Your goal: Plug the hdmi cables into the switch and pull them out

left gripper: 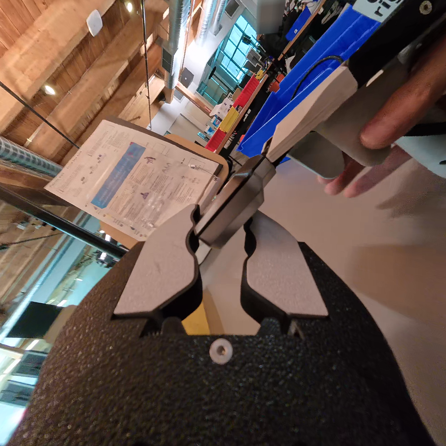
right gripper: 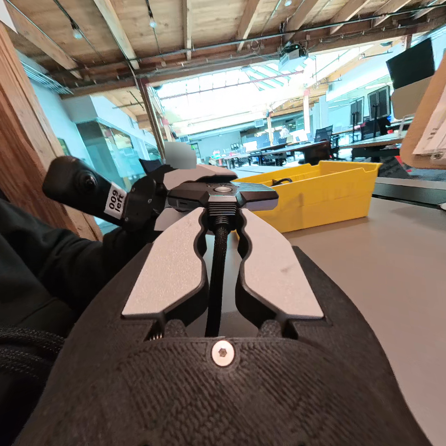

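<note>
A grey-and-black HDMI switch [right gripper: 222, 193] with a round button on top is held above the table. My left gripper [left gripper: 222, 219] is shut on one end of the switch [left gripper: 234, 198]. In the right wrist view it [right gripper: 183, 193] clamps the switch from the left, with one finger above and one below. My right gripper [right gripper: 222, 212] is shut on a black ribbed HDMI plug [right gripper: 222, 206]. The plug's front meets the switch's near edge and its metal tip is hidden. Its braided cable [right gripper: 217, 265] runs back between my fingers. The right gripper [left gripper: 268, 154] also shows in the left wrist view, at the switch's far end.
A yellow bin [right gripper: 313, 193] holding a black cable [right gripper: 281, 180] stands on the grey table [right gripper: 362, 265] just behind the switch. Blue bins [left gripper: 313, 84] and a board with a printed sheet [left gripper: 135, 178] stand nearby. A hand [left gripper: 386, 120] holds the right gripper. A wooden post [right gripper: 24, 144] stands at the left.
</note>
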The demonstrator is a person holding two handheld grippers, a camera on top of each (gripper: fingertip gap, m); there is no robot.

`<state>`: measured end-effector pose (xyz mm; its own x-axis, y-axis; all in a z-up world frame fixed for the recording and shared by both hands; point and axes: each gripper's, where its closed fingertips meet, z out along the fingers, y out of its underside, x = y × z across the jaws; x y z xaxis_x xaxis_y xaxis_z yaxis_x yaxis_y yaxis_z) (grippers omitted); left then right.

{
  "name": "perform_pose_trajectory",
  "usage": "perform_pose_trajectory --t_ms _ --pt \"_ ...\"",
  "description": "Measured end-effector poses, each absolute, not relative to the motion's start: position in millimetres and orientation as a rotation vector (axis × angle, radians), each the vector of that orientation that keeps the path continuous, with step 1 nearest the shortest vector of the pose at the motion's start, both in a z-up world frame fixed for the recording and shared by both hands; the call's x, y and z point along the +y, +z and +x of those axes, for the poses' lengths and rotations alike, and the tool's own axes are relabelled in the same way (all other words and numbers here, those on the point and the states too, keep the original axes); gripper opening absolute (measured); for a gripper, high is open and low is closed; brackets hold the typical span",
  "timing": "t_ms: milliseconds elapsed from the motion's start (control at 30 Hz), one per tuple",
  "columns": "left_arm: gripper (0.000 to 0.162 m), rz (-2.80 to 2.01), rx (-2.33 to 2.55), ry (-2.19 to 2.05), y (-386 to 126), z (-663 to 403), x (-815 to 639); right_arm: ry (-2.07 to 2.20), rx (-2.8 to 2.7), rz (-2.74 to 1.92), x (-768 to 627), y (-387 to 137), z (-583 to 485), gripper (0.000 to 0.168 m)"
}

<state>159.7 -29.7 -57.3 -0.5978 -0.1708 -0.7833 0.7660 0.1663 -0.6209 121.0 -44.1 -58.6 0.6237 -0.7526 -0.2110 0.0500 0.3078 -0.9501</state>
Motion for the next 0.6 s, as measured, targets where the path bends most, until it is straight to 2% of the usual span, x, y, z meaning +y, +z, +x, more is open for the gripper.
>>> perform_pose_trajectory --t_ms 133,300,400,467,600 --pt "0.042 0.570 1.836 -1.732 -59.5 150.0 -30.9 -0.663 0.760 -1.124 -57.1 -60.0 120.9 0.023" --pt "0.040 0.313 1.942 -1.865 -24.4 191.2 2.3 -0.699 0.838 -0.942 -96.3 -57.1 119.7 0.023" --pt "0.040 0.273 2.254 -1.573 -49.1 232.3 38.6 -0.684 0.835 -0.906 -99.8 -55.7 118.7 0.023" --pt "0.048 0.229 2.397 -1.270 -78.9 265.1 73.6 -0.677 0.808 -0.935 -94.1 -55.2 117.7 0.023" --pt "0.036 0.062 2.356 -1.140 -96.1 312.7 102.3 -0.662 0.771 -0.984 -82.5 -55.3 118.1 0.023"
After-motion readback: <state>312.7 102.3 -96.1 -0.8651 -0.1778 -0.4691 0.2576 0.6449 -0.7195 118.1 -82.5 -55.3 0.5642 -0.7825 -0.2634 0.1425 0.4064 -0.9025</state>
